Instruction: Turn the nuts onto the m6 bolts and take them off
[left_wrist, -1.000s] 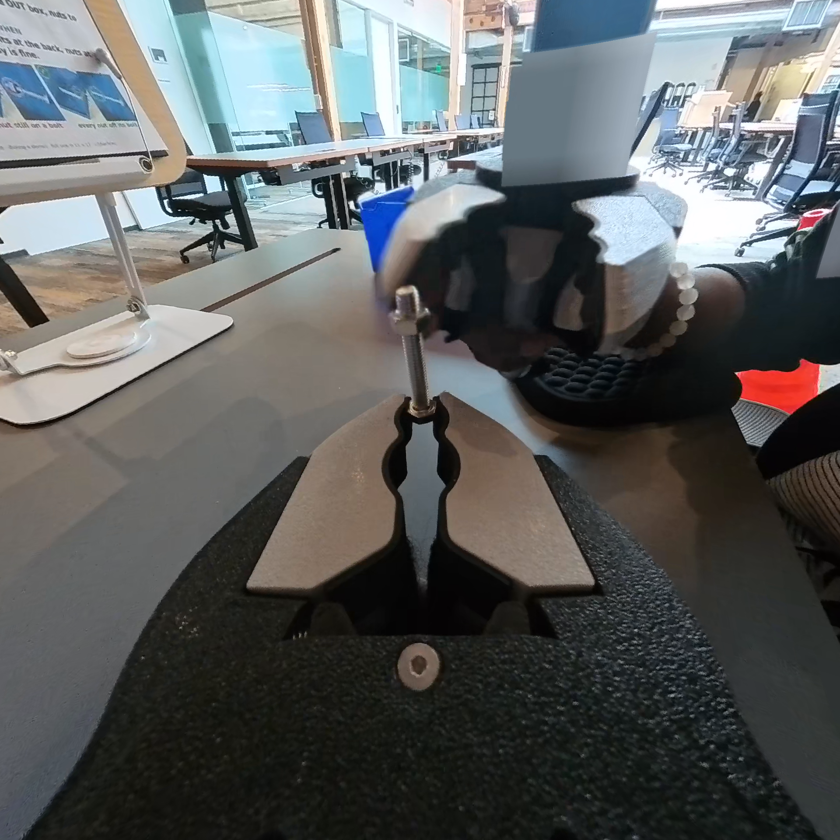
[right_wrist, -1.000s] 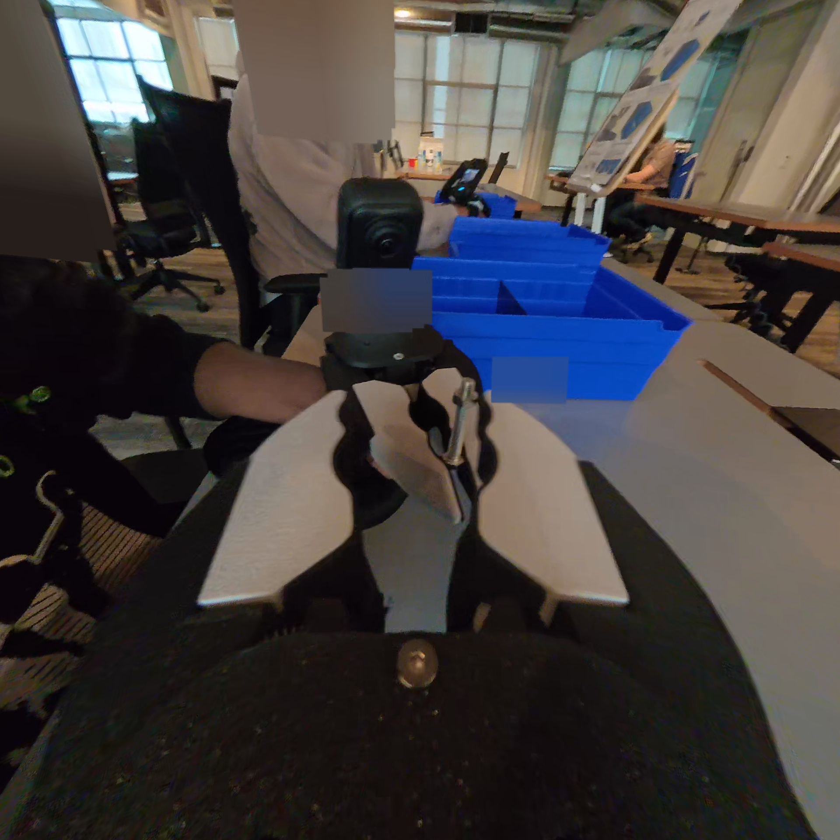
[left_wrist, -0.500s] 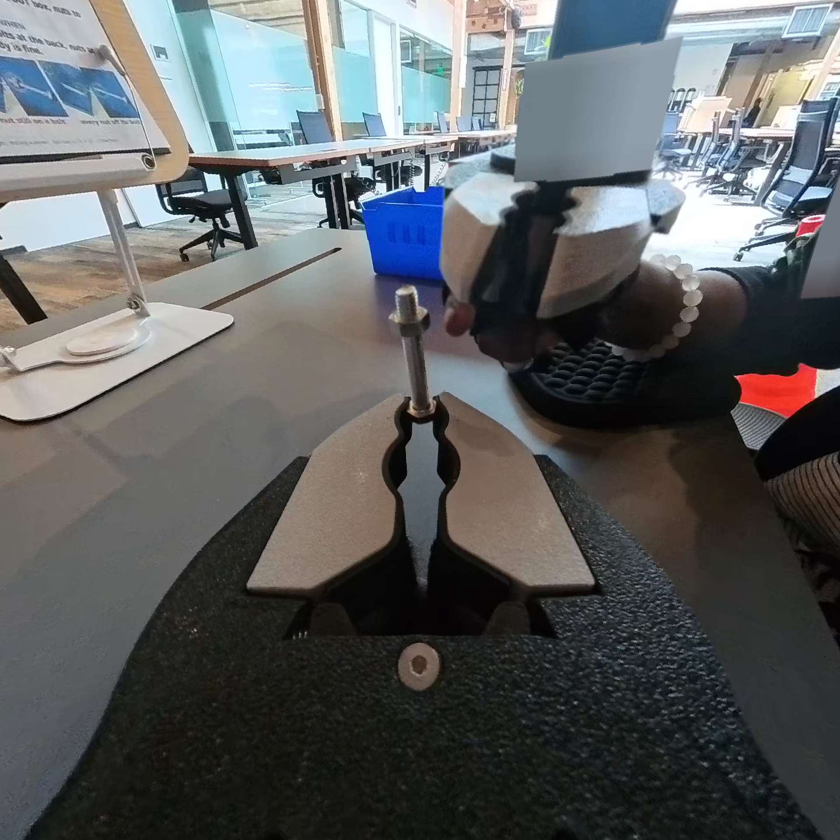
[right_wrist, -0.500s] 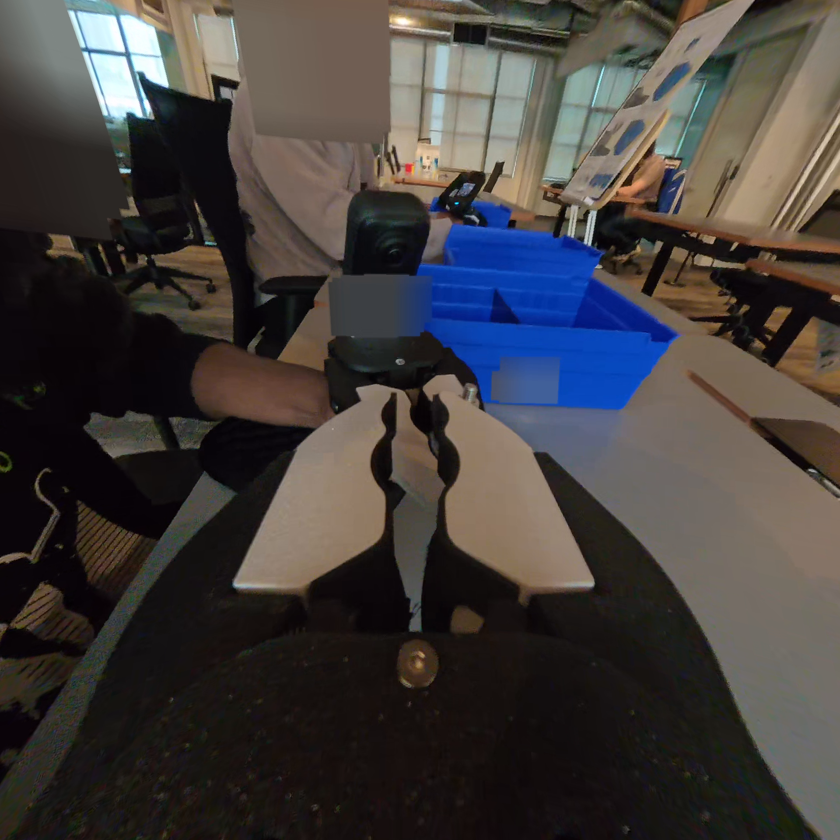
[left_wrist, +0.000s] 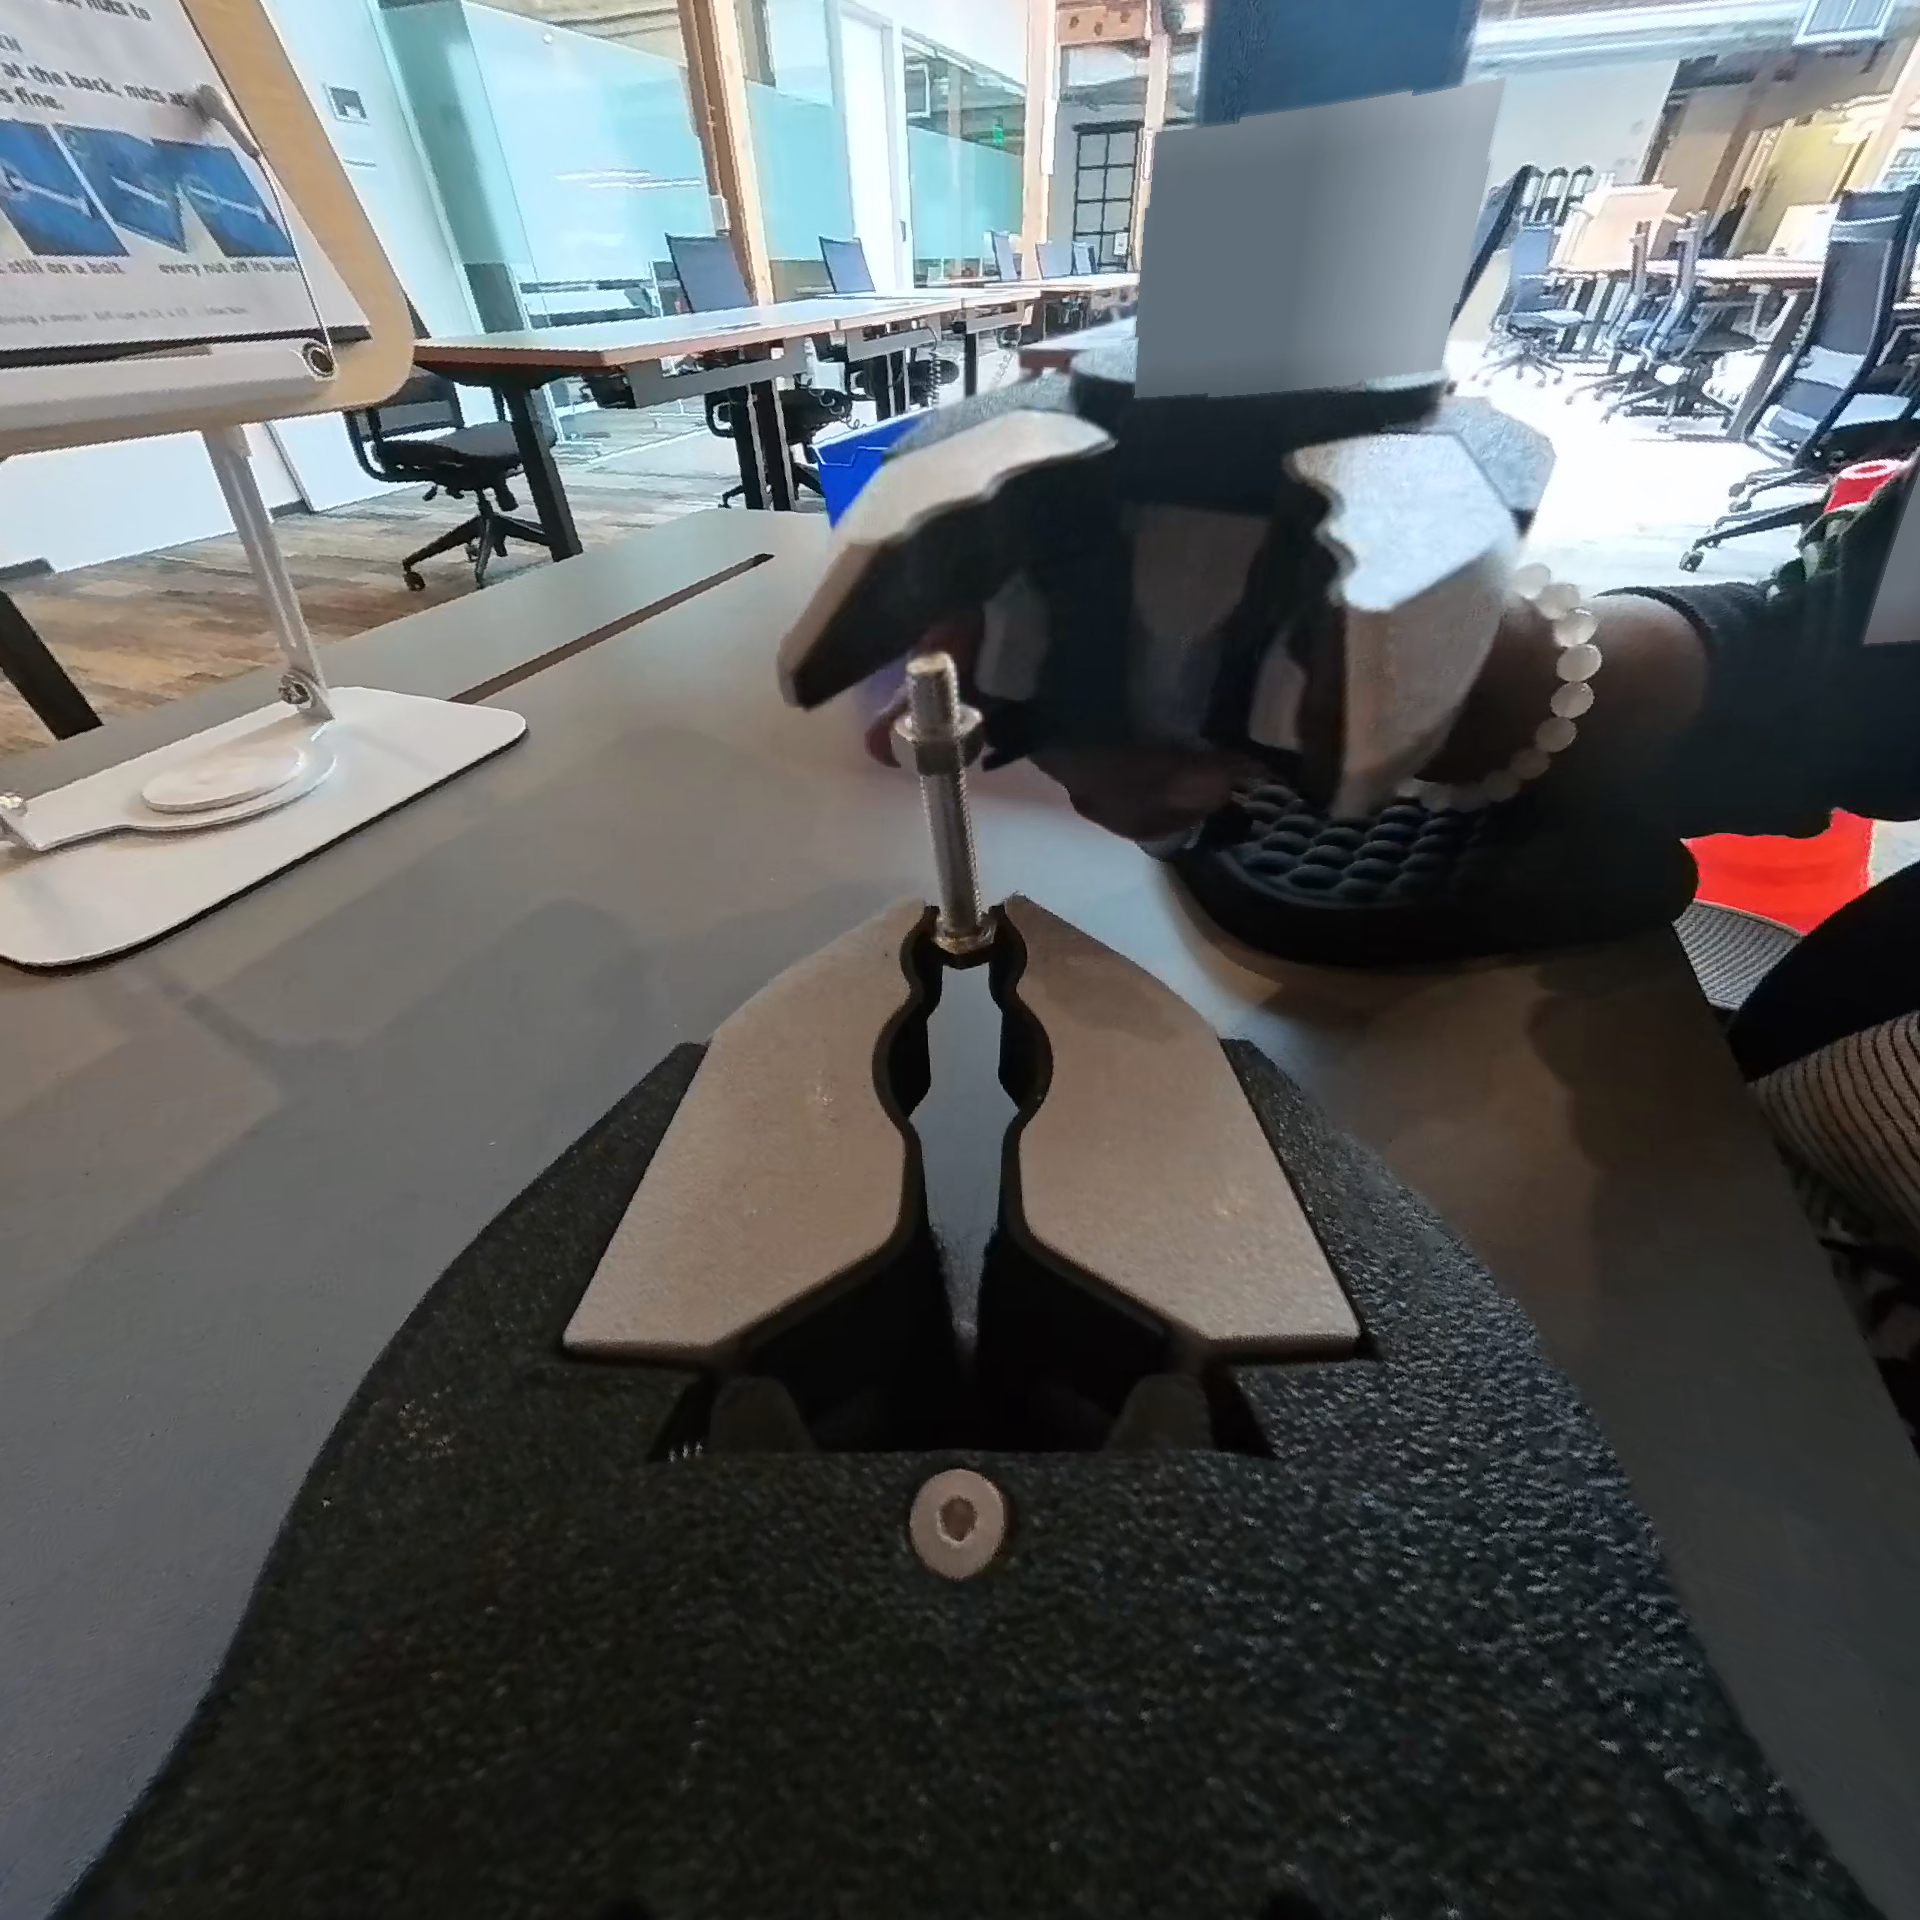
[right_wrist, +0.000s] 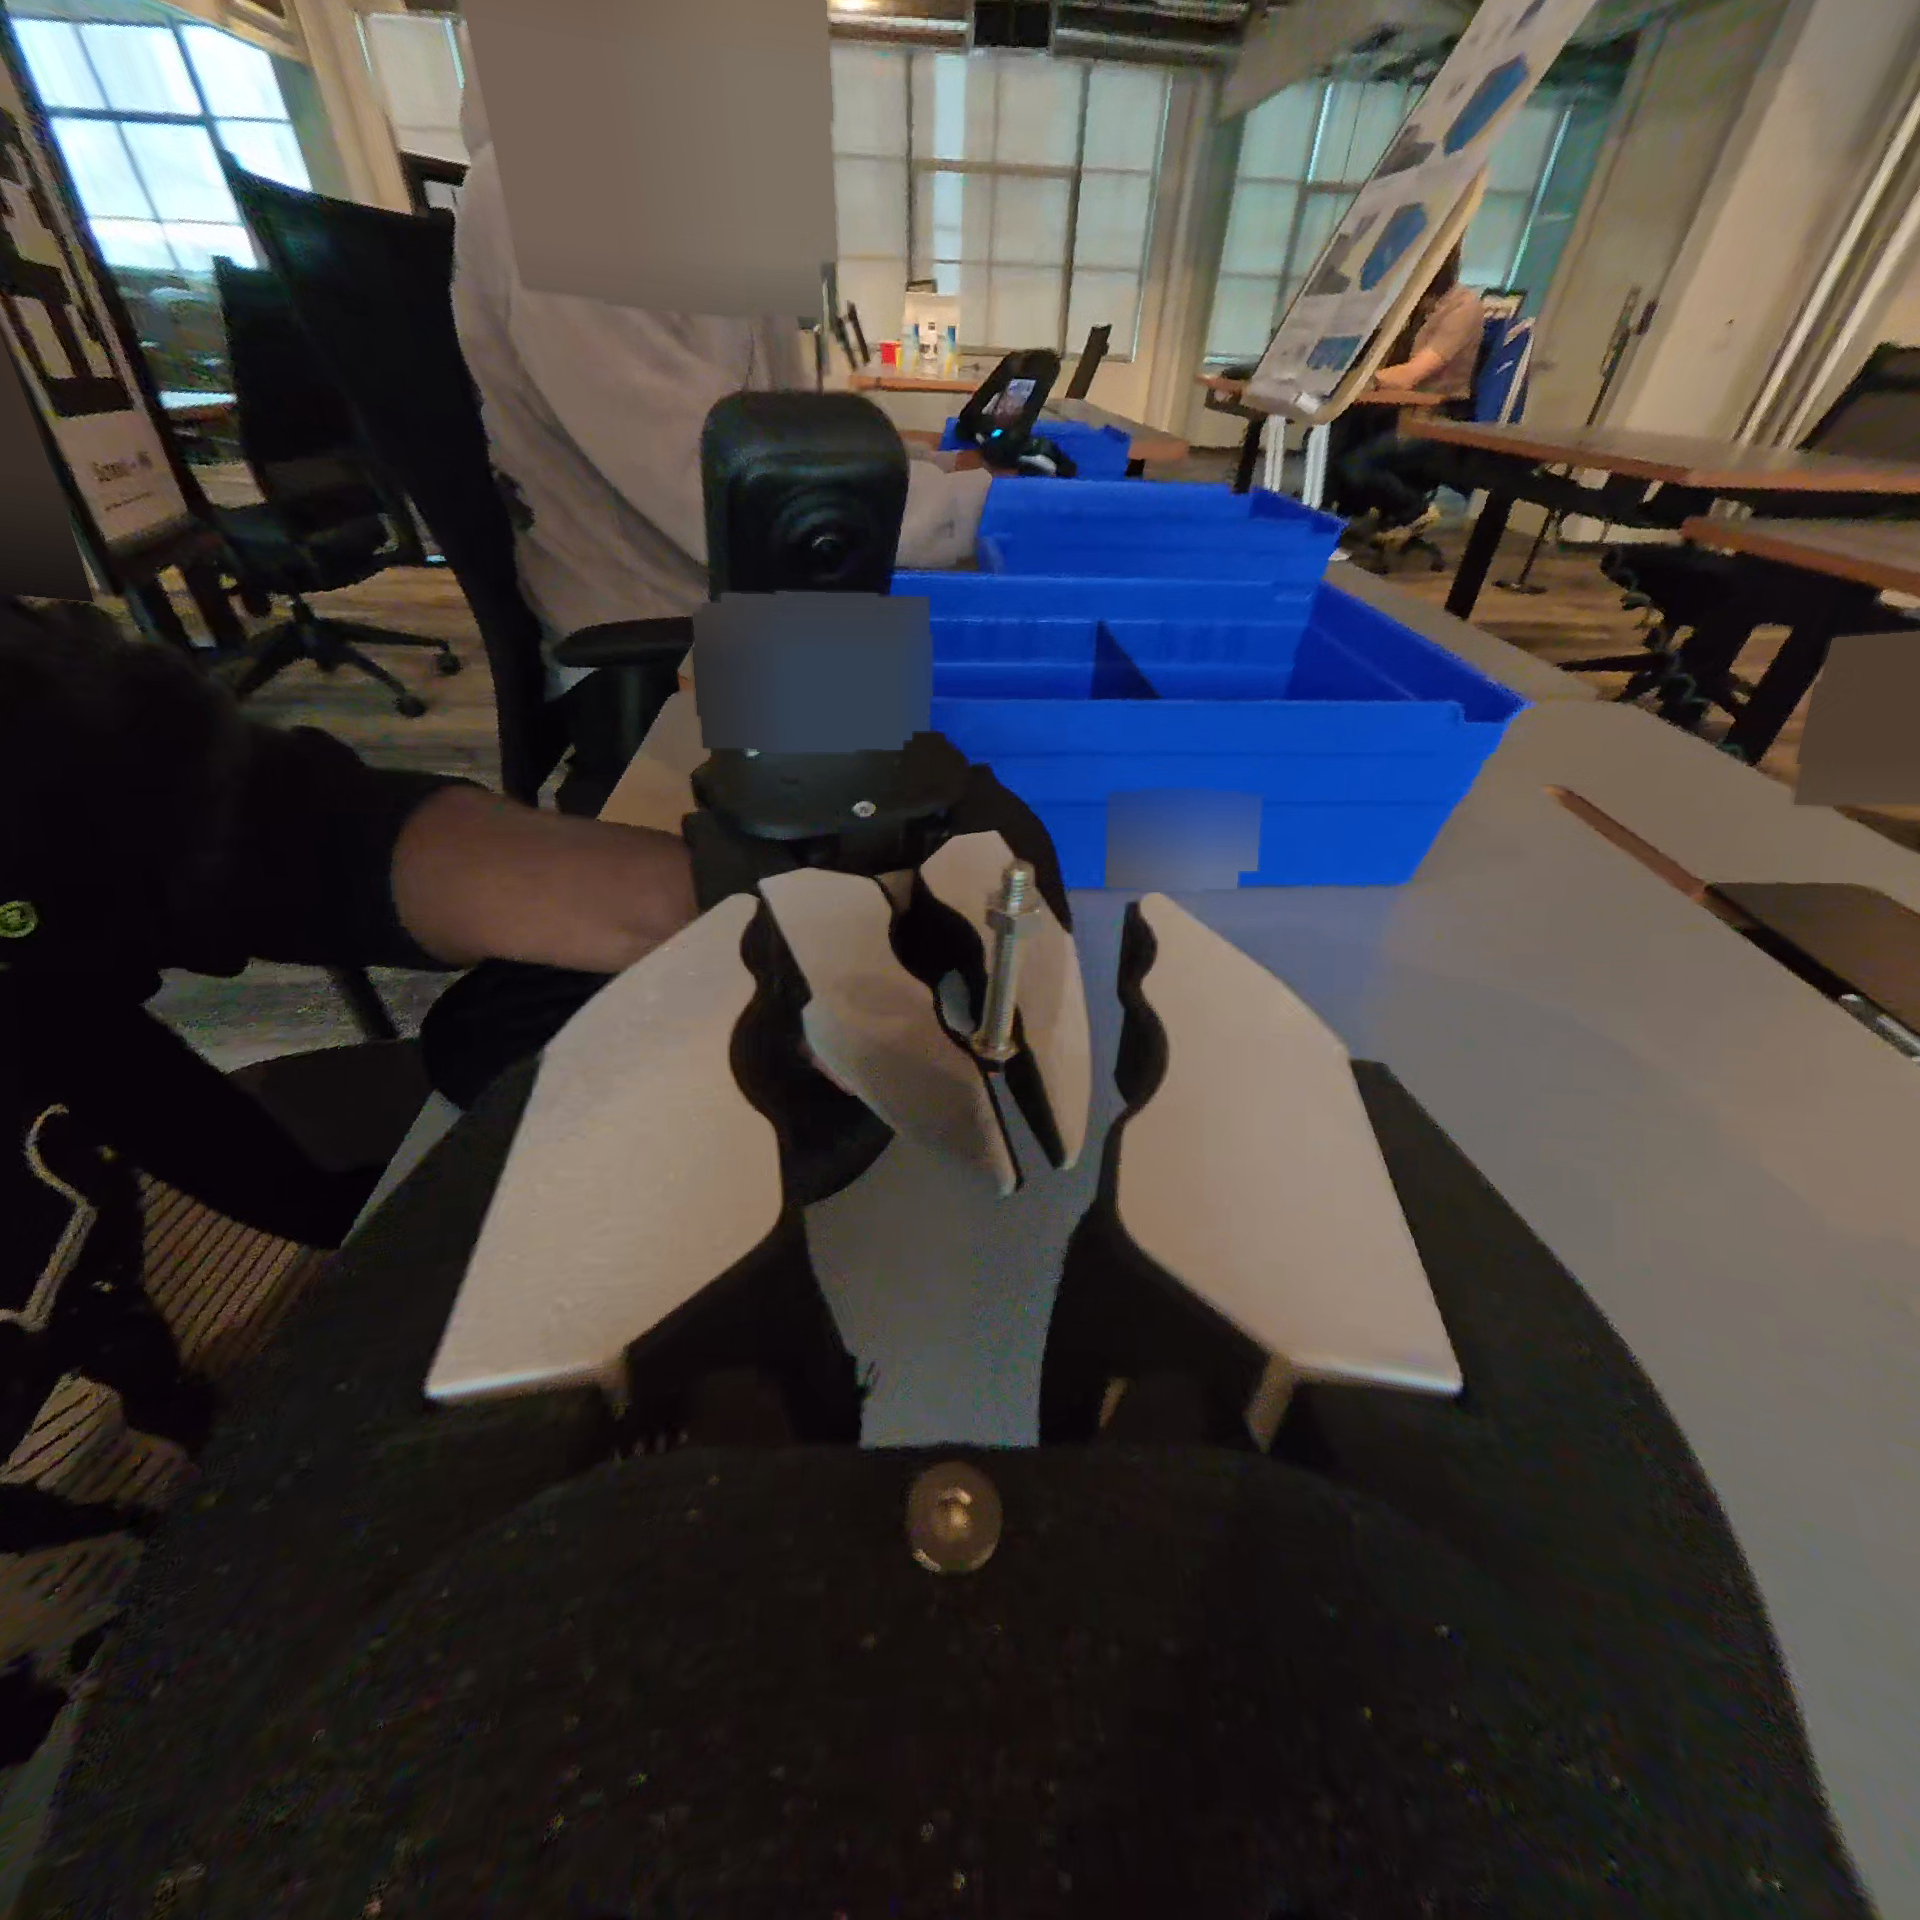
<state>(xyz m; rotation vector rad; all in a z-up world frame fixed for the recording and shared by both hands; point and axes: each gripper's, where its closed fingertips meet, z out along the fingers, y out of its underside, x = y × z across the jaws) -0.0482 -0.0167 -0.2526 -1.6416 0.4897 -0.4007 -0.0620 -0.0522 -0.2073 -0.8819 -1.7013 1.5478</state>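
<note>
Printed instruction sheet (left_wrist: 135, 177) on stand; blue bin (right_wrist: 1195, 748), label blurred.

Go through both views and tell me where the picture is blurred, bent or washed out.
Left wrist view: the right tool is motion-smeared, while the bolt and nut stay sharp; the far floor at upper right is blown out; wide-angle bending tilts the stand. Right wrist view: windows glare white, the table looks hazy, the bin is crisp.

Daylight is streaming through the windows (right_wrist: 1039, 208) at the back; the desk (left_wrist: 520, 1039) is catching soft glare. The right gripper (left_wrist: 1091, 582) is blurring with motion. Wide-angle distortion is bending the picture edges.
</note>
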